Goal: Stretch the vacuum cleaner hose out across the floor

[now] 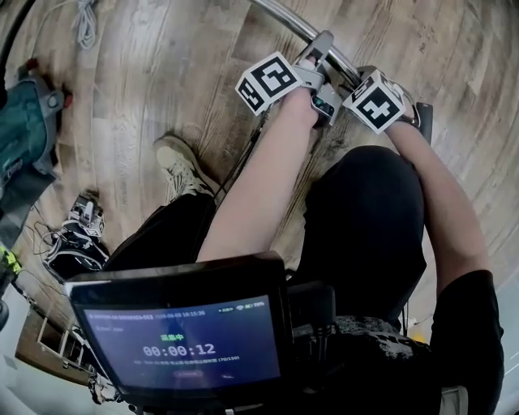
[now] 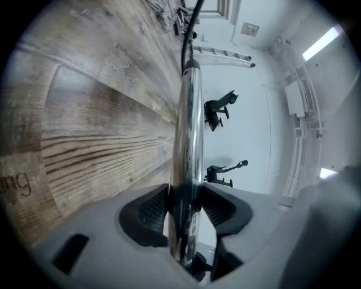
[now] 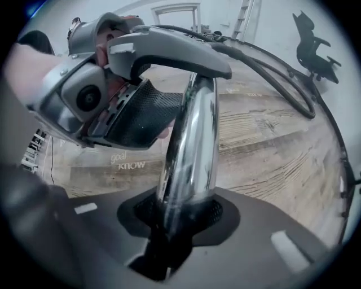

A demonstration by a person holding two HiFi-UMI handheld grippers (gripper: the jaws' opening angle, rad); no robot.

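Note:
The vacuum's chrome tube (image 1: 285,16) slants across the wooden floor at the top of the head view. My left gripper (image 2: 186,203) is shut on that chrome tube (image 2: 189,130), with the black pads pressed against both its sides. Just below on the same tube (image 3: 194,147), my right gripper (image 3: 183,209) clasps it in its ribbed pads. In the right gripper view the left gripper (image 3: 141,84) shows close ahead, clamped on the tube. The black hose (image 3: 282,79) arcs away over the floor behind it. Both marker cubes (image 1: 268,81) (image 1: 375,99) sit side by side.
A teal machine body (image 1: 28,138) lies at the left edge, with a cable bundle (image 1: 85,24) and a small wired device (image 1: 77,239) near it. My shoe (image 1: 182,166) stands on the floor. A screen (image 1: 182,340) hangs before me. Office chairs (image 3: 313,39) stand by the wall.

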